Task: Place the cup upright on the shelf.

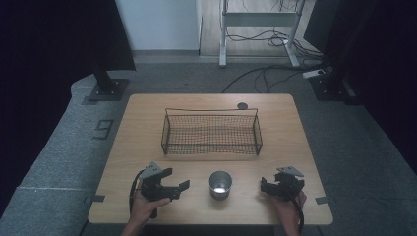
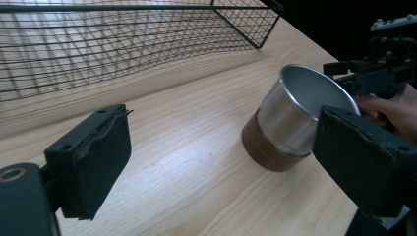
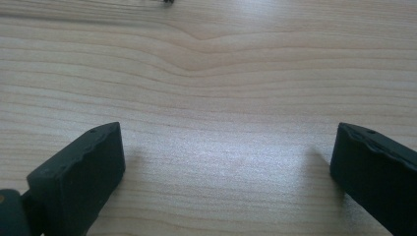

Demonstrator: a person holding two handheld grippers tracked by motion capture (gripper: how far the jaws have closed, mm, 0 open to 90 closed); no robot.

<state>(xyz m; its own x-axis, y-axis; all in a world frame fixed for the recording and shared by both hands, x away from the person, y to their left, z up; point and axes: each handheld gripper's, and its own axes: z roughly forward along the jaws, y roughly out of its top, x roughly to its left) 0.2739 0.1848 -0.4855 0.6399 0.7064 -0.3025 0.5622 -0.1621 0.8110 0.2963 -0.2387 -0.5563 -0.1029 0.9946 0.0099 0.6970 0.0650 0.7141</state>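
Steel cup [image 1: 220, 184], shiny open top, brown band at base, upright

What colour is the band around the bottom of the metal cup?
Brown, below the silver cup; clearest in the left gripper view.

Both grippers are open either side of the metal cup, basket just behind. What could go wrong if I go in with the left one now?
The cup sits off toward one pad of the left gripper, not centred, so closing may push or tip it. Its smooth metal wall could slip between the pads. The right gripper is close on the far side; a shoved cup might strike it. Lifting into the wire basket, the cup could catch the rim.
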